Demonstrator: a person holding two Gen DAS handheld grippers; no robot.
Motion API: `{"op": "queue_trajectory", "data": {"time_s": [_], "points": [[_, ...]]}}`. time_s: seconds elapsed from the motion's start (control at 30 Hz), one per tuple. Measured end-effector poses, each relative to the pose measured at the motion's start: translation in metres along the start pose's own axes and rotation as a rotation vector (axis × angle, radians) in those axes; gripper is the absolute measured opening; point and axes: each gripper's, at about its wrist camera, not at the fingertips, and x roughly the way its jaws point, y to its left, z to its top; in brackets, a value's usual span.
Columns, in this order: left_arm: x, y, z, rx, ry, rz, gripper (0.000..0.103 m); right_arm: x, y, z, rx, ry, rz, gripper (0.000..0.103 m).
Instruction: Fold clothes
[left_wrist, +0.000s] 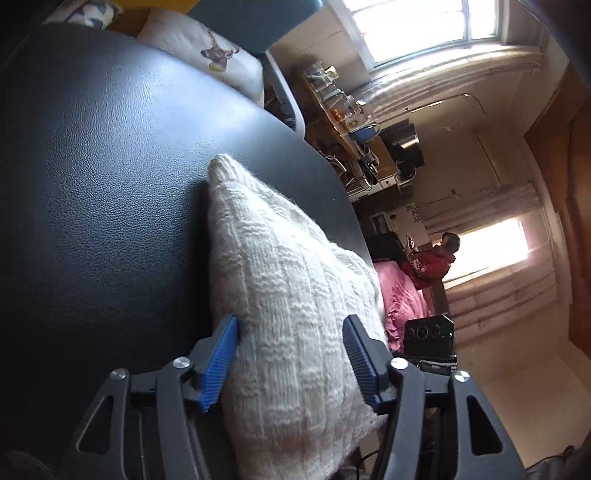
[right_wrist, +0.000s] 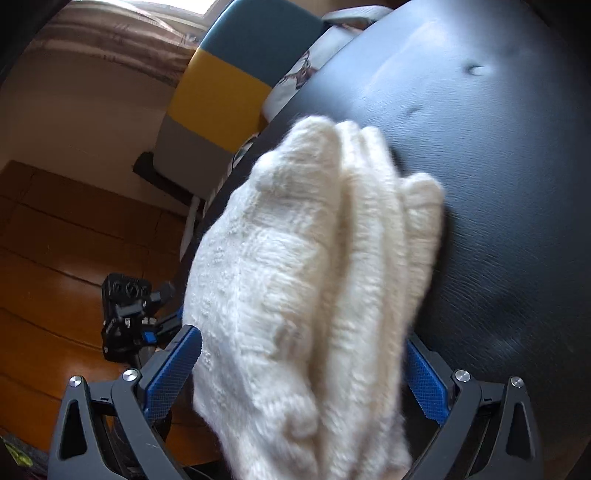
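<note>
Left wrist view: the left gripper's (left_wrist: 291, 363) blue ribbed fingers (left_wrist: 218, 363) stand released astride the folded cream knitted sweater (left_wrist: 295, 280) lying on the black leather-textured tabletop (left_wrist: 110, 177). Right gripper (right_wrist: 299, 373) likewise spread, sweater (right_wrist: 306, 277) between.

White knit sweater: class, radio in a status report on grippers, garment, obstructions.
Left gripper open, right gripper open. White knit sweater folded on black leather seat, lying between both jaws. Nothing in the way.

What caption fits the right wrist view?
Open right hand-held gripper around a folded white knit garment on a black surface.
</note>
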Motion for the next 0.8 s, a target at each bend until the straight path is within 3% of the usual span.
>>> {"op": "queue_trajectory", "data": {"time_s": [0.13, 0.37, 0.5, 0.7, 0.8], "points": [[0.022, 0.007, 0.007, 0.014, 0.082, 0.063, 0.069, 0.012, 0.010, 0.003, -0.052, 0.026, -0.035, 0.103], [0.034, 0.010, 0.013, 0.015, 0.127, 0.021, 0.072, 0.007, 0.006, -0.003, -0.078, -0.009, 0.013, 0.103], [0.045, 0.000, 0.010, 0.046, 0.161, 0.032, 0.071, 0.012, 0.016, -0.010, -0.143, -0.025, -0.047, 0.103], [0.051, -0.020, 0.004, 0.144, 0.133, 0.107, 0.054, 0.018, 0.025, -0.009, -0.155, -0.031, -0.045, 0.102], [0.048, -0.034, -0.005, 0.195, 0.093, 0.150, 0.048, 0.013, 0.024, -0.017, -0.198, -0.047, -0.137, 0.080]]}}
